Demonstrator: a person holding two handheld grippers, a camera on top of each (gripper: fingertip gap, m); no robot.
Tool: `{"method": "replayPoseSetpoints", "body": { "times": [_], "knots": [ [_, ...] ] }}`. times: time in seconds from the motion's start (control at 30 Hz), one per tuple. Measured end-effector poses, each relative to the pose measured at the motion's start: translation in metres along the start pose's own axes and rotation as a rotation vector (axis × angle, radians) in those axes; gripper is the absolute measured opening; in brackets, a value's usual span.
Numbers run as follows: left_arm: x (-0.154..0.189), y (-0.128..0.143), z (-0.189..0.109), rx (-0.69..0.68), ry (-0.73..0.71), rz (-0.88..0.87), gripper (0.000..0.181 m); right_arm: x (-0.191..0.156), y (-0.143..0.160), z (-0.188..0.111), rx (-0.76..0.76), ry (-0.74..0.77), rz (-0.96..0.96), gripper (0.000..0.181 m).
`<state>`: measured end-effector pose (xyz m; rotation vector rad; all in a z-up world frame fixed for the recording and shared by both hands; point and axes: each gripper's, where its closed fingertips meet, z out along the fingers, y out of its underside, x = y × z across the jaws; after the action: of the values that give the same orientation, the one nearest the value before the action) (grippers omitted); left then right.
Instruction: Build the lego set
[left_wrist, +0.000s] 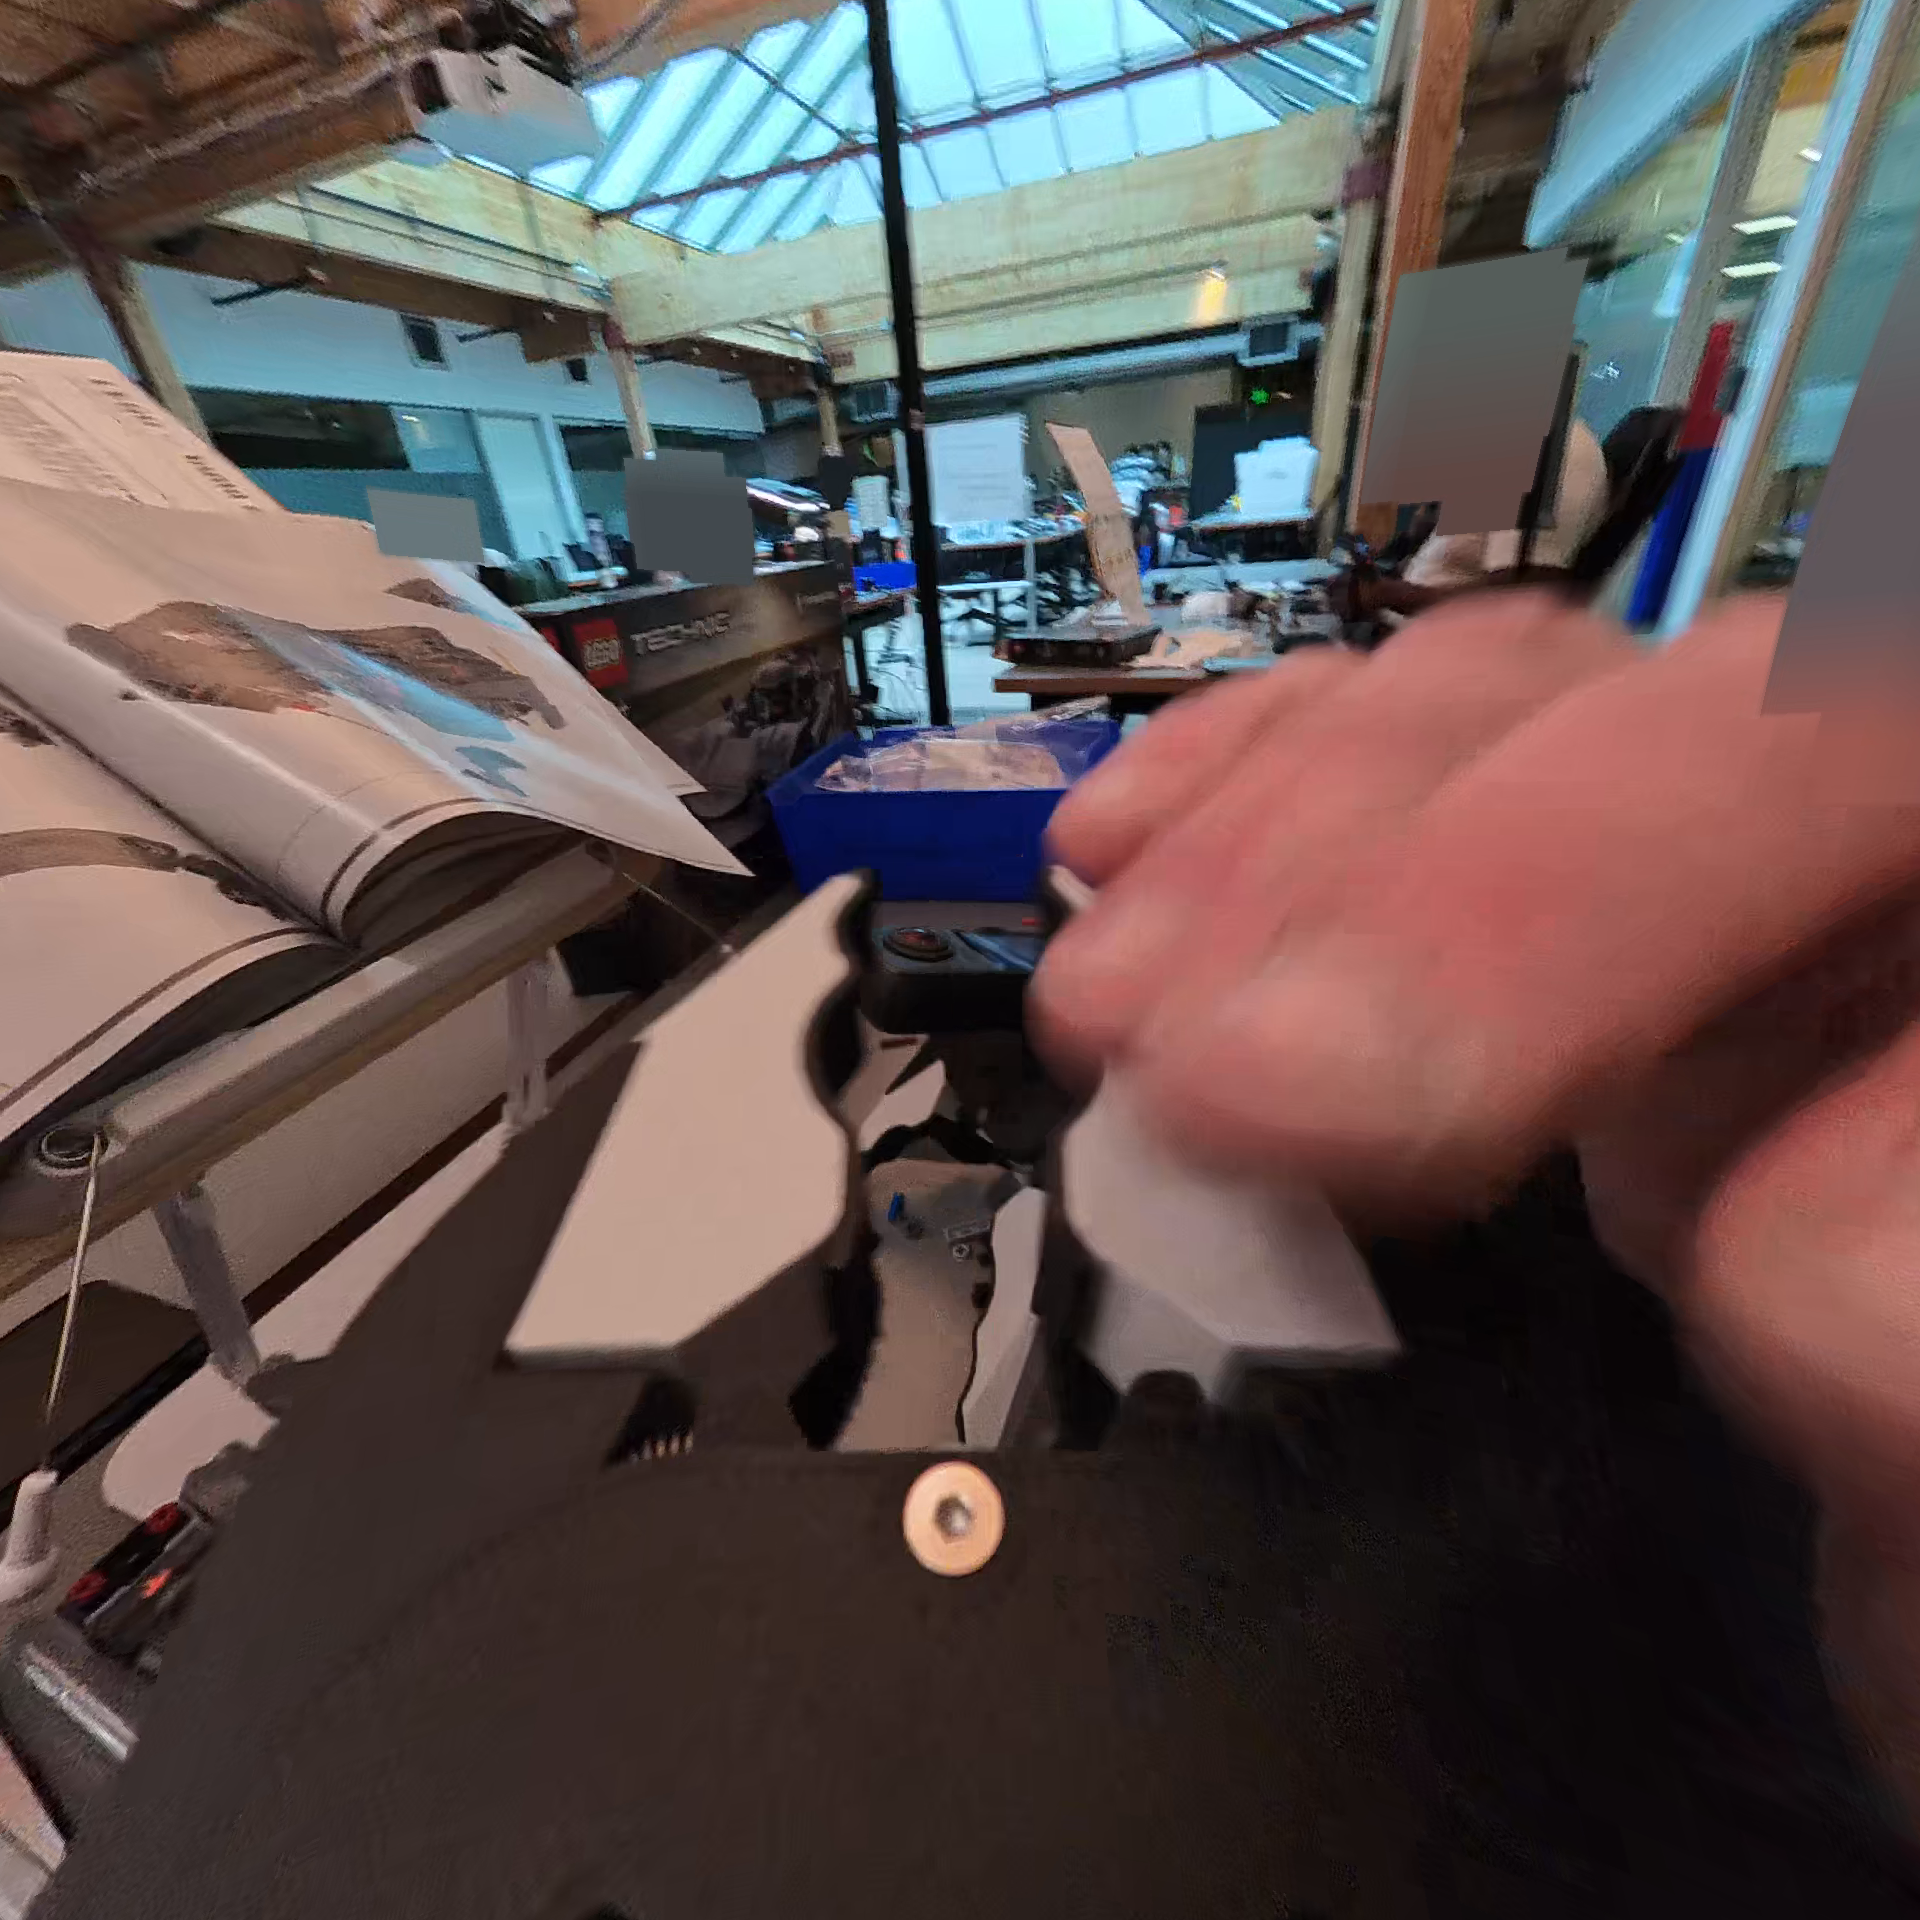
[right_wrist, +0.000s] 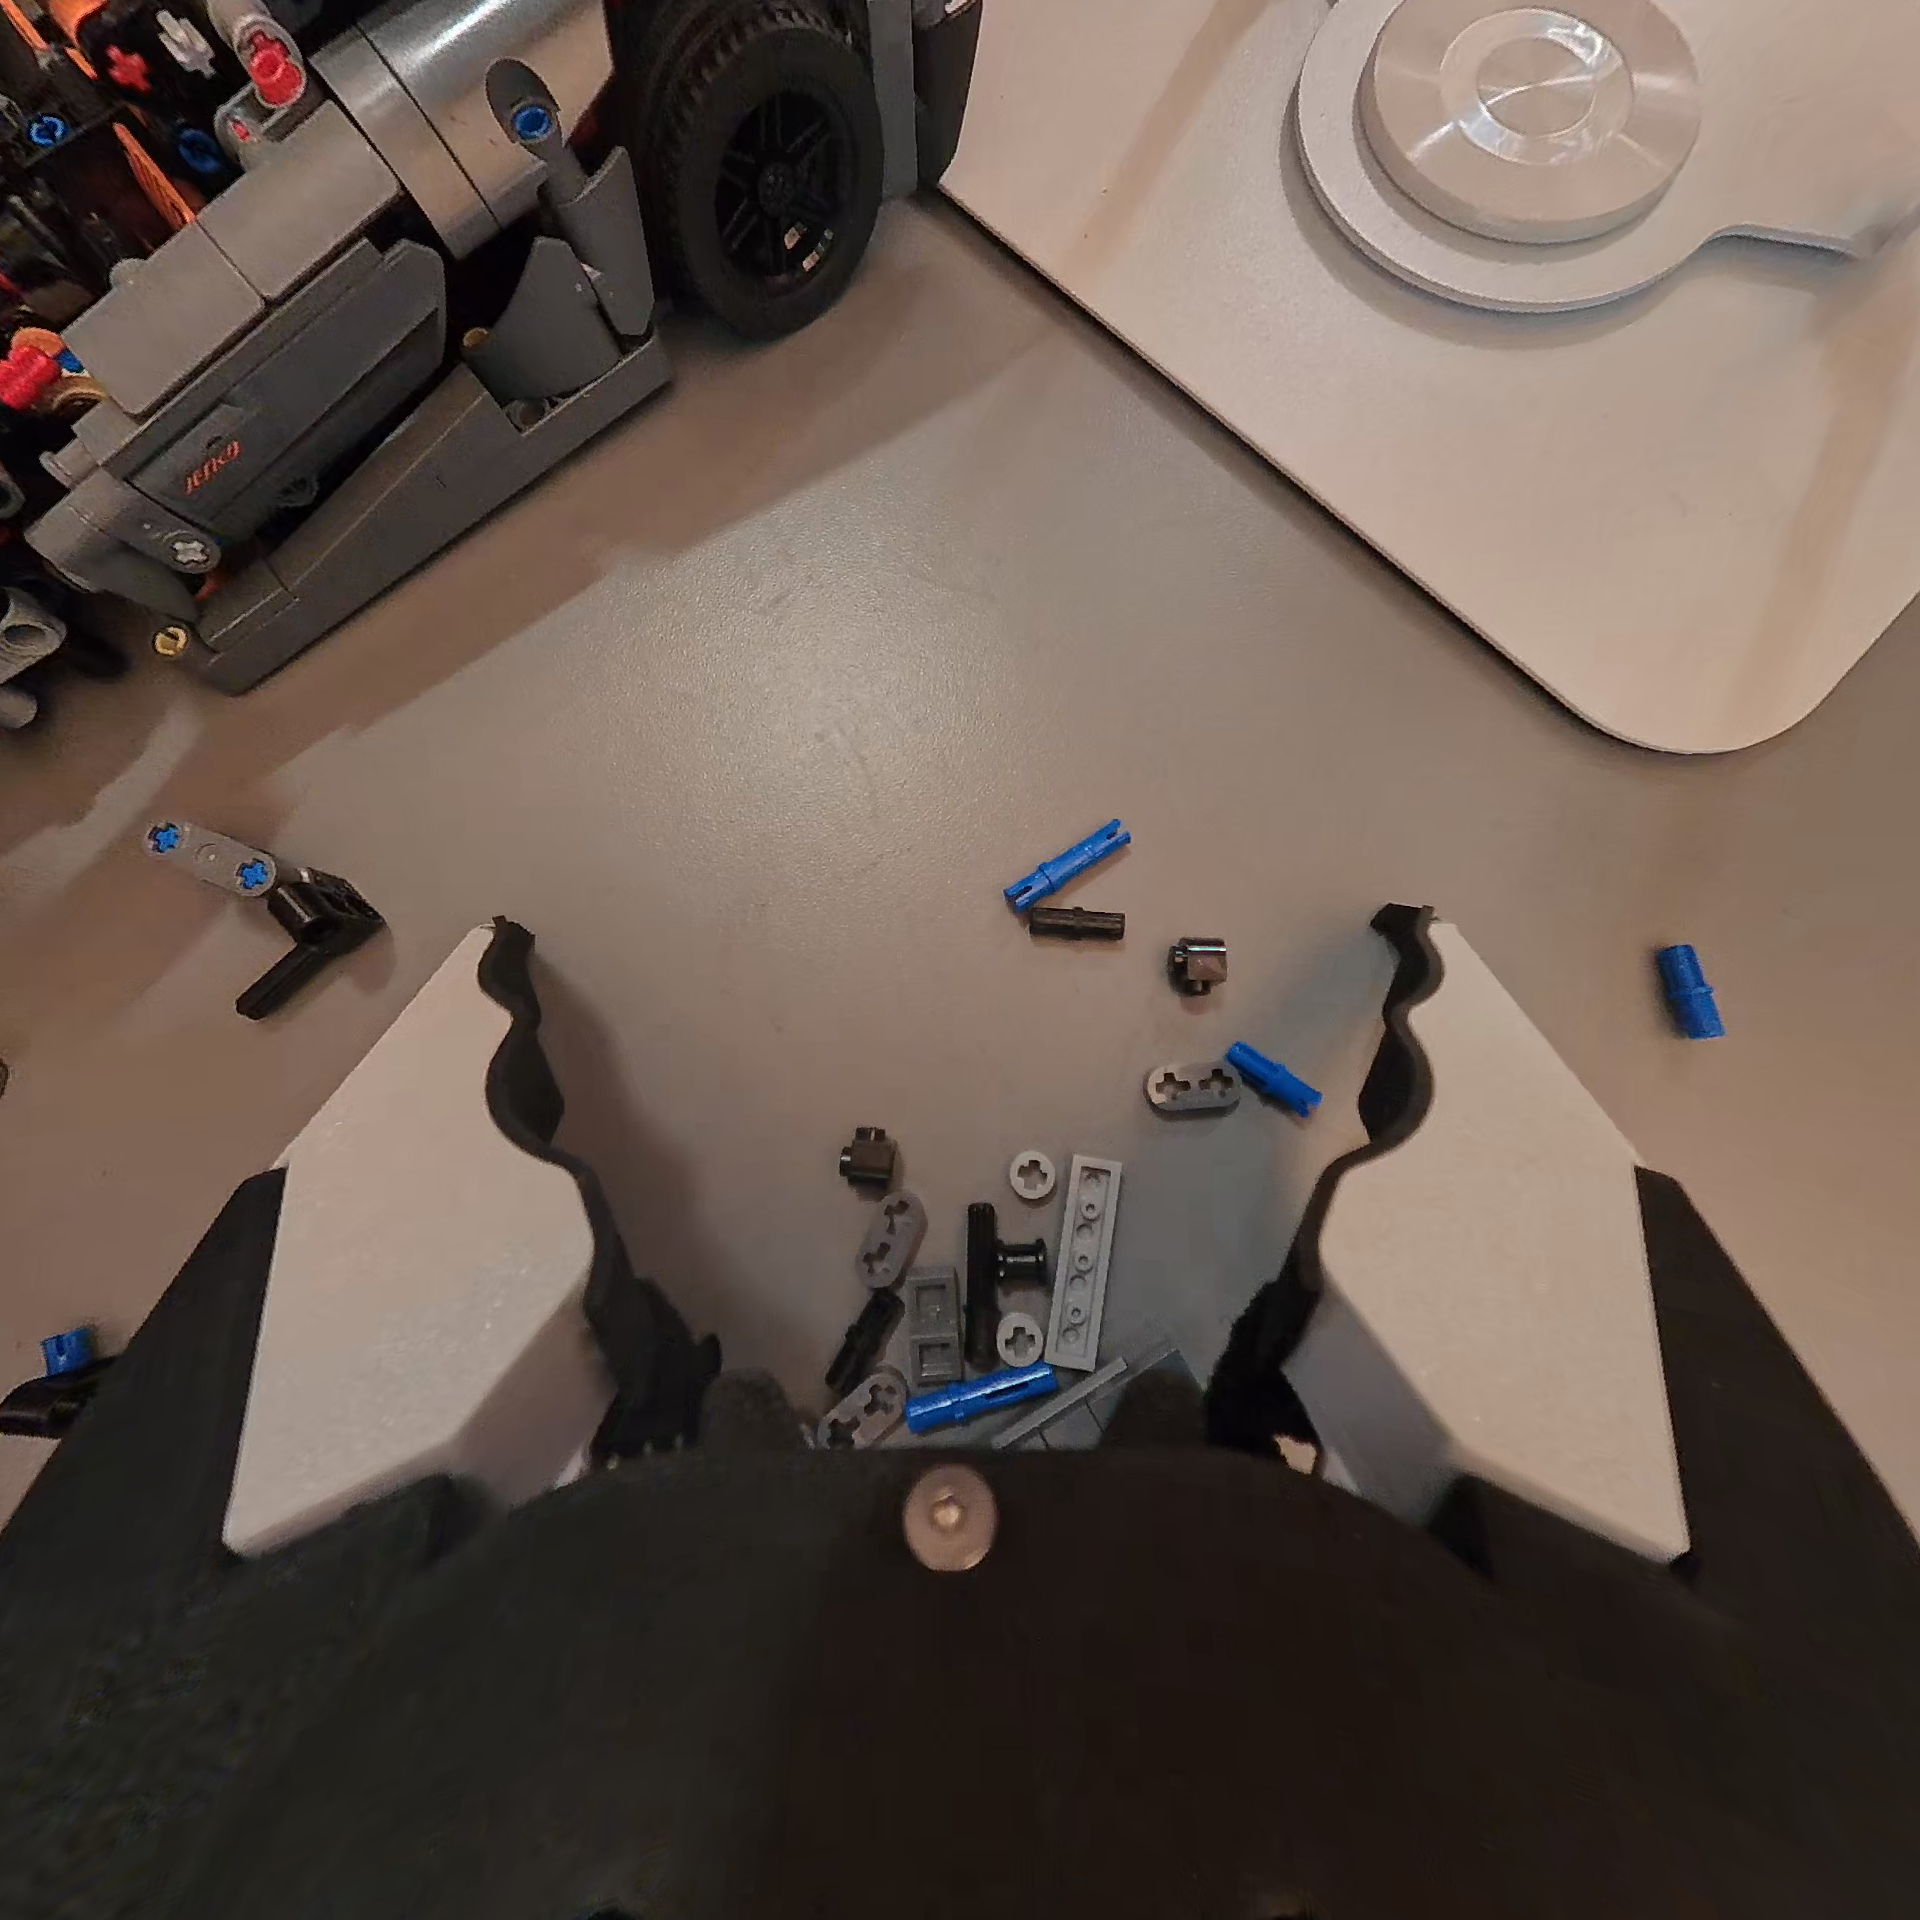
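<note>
The right gripper (right_wrist: 961, 920) is spread wide and holds nothing, pointing down at a grey table (right_wrist: 790, 665) with loose building pieces scattered between and around its fingers. A partly built grey model car (right_wrist: 343, 343) sits at the upper left of the right wrist view, its long axis running diagonally from lower left to upper right, with a black wheel (right_wrist: 774, 171) at the far end. Near the fingertips a long blue pin (right_wrist: 1067, 862) lies slanted, rising to the right, and a black pin (right_wrist: 1077, 923) lies almost level just below it. A grey four-stud plate (right_wrist: 1086, 1262) lies nearly along the gripper's own axis, tilted slightly to the right at the top, and another blue pin (right_wrist: 980, 1392) lies crosswise near the gripper's base. A short blue sleeve (right_wrist: 1689, 992) rests well apart to the right, and a small grey link with a black elbow piece (right_wrist: 265, 899) lies to the left. A pale board with a round disc (right_wrist: 1527, 135) covers the upper right corner. The left gripper (left_wrist: 961, 883) points level into a large room with timber beams and a glass roof; its jaws stand only a narrow way apart, and a blurred hand (left_wrist: 1382, 904) covers the right fingertip, so I cannot tell whether anything is held. An open instruction booklet (left_wrist: 260, 707) rests on a stand at left, with a blue bin (left_wrist: 925, 831) of bagged parts straight ahead.
</note>
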<state>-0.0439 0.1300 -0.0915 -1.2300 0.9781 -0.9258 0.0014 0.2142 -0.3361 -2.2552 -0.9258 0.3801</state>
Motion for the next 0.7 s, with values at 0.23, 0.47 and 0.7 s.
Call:
{"method": "replayPoseSetpoints", "body": {
  "times": [0.23, 0.47, 0.7],
  "knots": [
    [-0.027, -0.002, -0.020, 0.031, -0.130, 0.135, 0.011, 0.000, 0.000, 0.000, 0.000, 0.000, 0.000, 0.155],
    [-0.038, 0.019, -0.017, -0.073, -0.143, 0.150, 0.018, 0.000, 0.000, 0.000, 0.000, 0.000, 0.000, 0.155],
    [-0.037, 0.043, -0.006, -0.130, -0.112, 0.112, 0.016, 0.000, 0.000, 0.000, 0.000, 0.000, 0.000, 0.155]
  ]
}}
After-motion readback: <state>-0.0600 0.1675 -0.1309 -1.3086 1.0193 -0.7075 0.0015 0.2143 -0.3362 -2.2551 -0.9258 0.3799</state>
